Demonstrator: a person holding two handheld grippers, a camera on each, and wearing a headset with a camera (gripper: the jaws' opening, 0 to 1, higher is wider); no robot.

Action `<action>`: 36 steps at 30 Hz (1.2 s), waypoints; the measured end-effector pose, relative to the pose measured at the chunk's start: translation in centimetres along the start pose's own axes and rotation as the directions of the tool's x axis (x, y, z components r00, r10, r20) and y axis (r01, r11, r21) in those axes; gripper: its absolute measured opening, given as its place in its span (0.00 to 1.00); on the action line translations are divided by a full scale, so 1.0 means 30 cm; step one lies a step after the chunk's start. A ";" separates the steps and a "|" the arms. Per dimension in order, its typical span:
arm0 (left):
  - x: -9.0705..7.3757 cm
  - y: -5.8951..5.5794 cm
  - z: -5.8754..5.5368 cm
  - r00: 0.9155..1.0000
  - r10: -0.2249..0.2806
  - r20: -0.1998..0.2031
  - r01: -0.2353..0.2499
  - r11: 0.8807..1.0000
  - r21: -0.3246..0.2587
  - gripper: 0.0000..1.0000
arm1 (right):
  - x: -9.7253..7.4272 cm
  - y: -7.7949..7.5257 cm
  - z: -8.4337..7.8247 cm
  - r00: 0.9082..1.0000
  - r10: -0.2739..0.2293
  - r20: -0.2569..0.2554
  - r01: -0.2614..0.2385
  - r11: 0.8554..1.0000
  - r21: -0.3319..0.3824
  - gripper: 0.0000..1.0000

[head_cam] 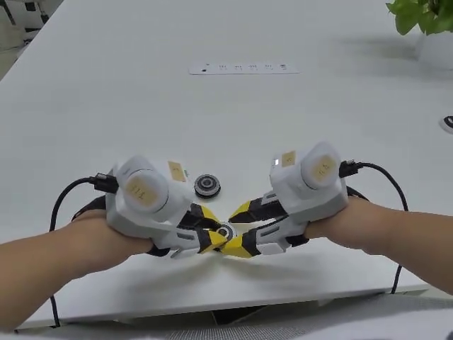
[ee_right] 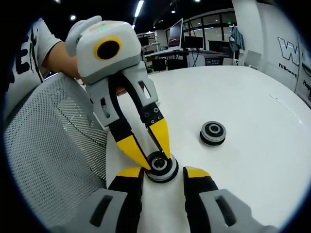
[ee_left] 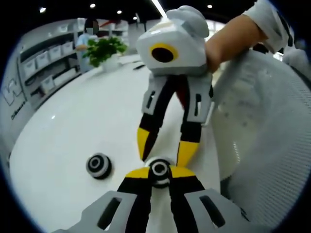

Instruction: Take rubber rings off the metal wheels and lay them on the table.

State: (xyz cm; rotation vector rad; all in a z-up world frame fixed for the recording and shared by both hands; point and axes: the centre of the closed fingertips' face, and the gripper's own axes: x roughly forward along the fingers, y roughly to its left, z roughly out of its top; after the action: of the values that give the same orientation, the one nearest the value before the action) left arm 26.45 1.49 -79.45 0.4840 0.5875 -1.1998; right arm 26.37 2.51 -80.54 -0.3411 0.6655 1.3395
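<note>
At the 6 o'clock edge of the table (head_cam: 141, 106), in the head view: one metal wheel (head_cam: 225, 231), lying on its face as far as can be told. Approached from 9 o'clock by the left gripper (head_cam: 214, 231) and from 3 o'clock by the right gripper (head_cam: 238, 231). Left jaws closed on the wheel, tips touching it on both sides. Right jaws apart, straddling the same wheel, with a sliver of tabletop beside one tip in the right gripper view; not clamping, by the look of it. A second wheel (head_cam: 207, 185) at 11 o'clock of the first, near but clear of both grippers, dark ring on.

Probably dense and rigid, this wheel, its smooth metal likely to skate on the slick tabletop unless pinned. Rubber ring (ee_right: 171, 174), by contrast, judged soft, stretchy and grippy, seated round the rim. Best to pin the metal by its flanks with one gripper and hook the ring's outer edge with the other, peeling up and over (no use squeezing across the full width: only presses rubber harder onto metal). Nothing fragile here; main risks a ring snapping back or the wheel squirting out.
</note>
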 end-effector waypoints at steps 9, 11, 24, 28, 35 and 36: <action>0.003 -0.003 0.002 1.000 0.002 -0.001 -0.002 1.000 0.006 0.14 | 0.004 0.012 -0.013 1.000 0.008 -0.019 -0.008 1.000 -0.026 0.26; 0.003 -0.003 0.003 1.000 0.003 -0.001 -0.003 1.000 0.007 0.14 | 0.003 0.012 -0.014 1.000 0.008 -0.020 -0.008 0.999 -0.031 0.26; 0.008 -0.002 0.001 1.000 0.005 0.002 -0.005 1.000 0.002 0.14 | -0.007 0.010 -0.024 0.999 0.020 -0.031 -0.021 0.999 -0.042 0.23; 0.008 -0.002 0.000 1.000 0.005 0.004 -0.005 1.000 0.003 0.14 | -0.010 0.010 -0.031 0.999 0.024 -0.041 -0.026 0.999 -0.042 0.20; 0.006 -0.005 0.001 1.000 0.006 0.005 -0.006 1.000 0.004 0.14 | -0.013 0.009 -0.033 0.999 0.027 -0.046 -0.029 0.999 -0.042 0.19; 0.006 -0.005 0.001 1.000 0.007 0.005 -0.007 1.000 0.004 0.14 | -0.015 0.010 -0.034 0.999 0.027 -0.047 -0.029 0.999 -0.041 0.19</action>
State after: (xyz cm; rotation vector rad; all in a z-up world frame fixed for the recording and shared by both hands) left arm 26.35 1.30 -79.54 0.4861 0.5788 -1.1956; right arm 25.80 1.63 -81.01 -0.3988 0.6840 1.3776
